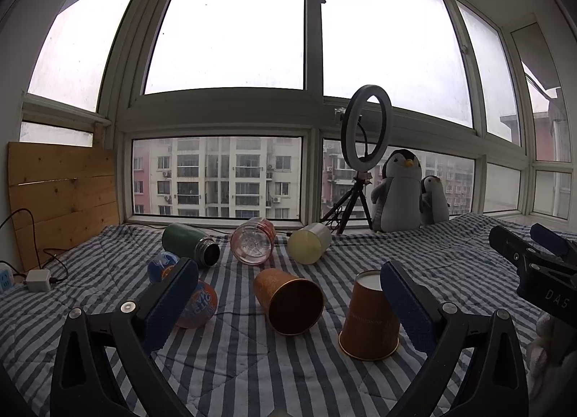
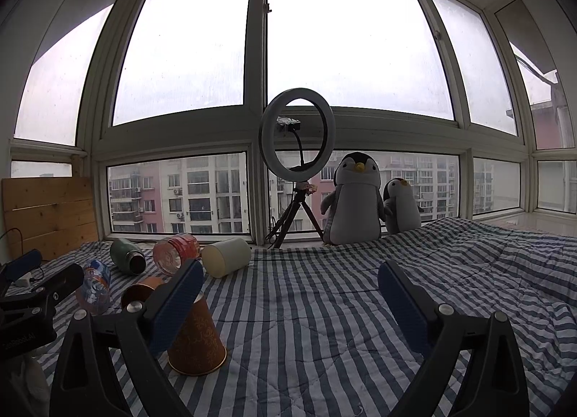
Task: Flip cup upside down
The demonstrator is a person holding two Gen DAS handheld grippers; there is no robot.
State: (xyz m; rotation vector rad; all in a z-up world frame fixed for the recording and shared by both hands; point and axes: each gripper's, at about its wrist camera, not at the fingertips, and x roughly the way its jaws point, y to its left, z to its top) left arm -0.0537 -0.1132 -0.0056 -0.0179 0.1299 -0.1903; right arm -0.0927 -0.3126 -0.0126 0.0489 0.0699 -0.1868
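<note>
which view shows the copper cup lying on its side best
The left wrist view: the copper cup lies unobstructed between the open fingers, its mouth facing the camera. In the right wrist view only a sliver of it shows, mostly hidden behind the right gripper's own finger.

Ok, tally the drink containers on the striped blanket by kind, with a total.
Paper cups: 1, upside down
Metal tumblers: 1, copper, on its side
Cream cups: 1, on its side
Flasks: 1, green, on its side
Clear jars: 1, on its side
Plastic bottles: 1, lying down
Total: 6
</note>
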